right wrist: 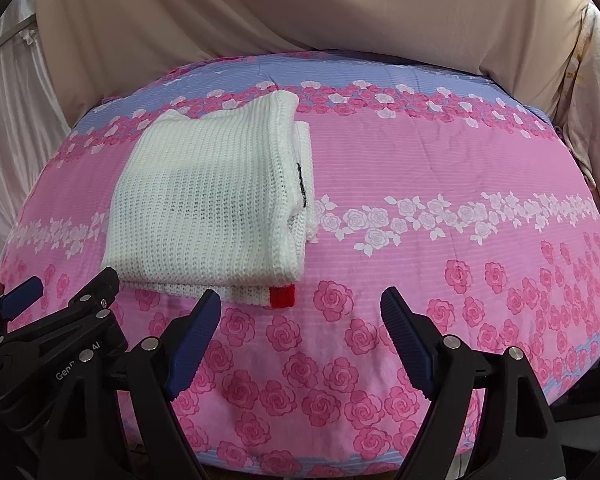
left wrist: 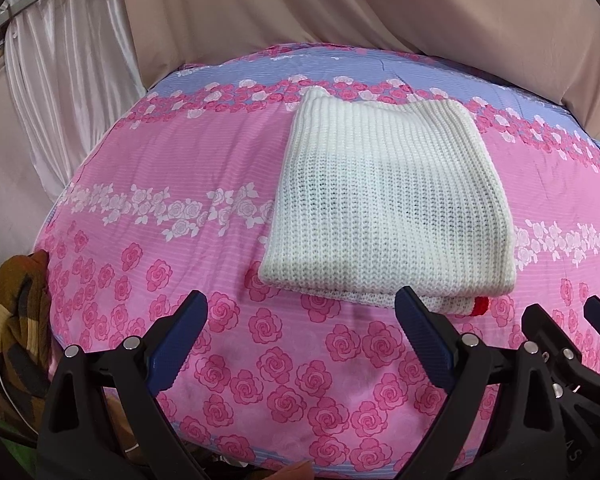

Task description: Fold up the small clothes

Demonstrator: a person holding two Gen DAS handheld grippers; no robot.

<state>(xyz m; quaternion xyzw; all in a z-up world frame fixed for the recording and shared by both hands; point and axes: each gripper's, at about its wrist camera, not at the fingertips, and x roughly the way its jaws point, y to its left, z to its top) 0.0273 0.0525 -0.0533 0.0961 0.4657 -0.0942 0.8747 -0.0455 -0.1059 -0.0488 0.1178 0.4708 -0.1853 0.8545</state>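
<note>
With both your left gripper (left wrist: 300, 322) and right gripper (right wrist: 300, 320) spread wide and empty, treat the folded white ribbed knit garment (left wrist: 384, 204) at 12 o'clock on the pink rose-print bed cover (left wrist: 172, 184) as nearly finished, and merely tuck its red trim (right wrist: 281, 296) under squarely.

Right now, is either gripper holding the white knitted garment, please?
No, the left gripper and right gripper both hang open and empty beside the folded white knit.

both tongs, left tongs (left wrist: 302, 304) and right tongs (right wrist: 301, 302), hover side by side at the near edge, jaws spread wide, holding nothing.
</note>
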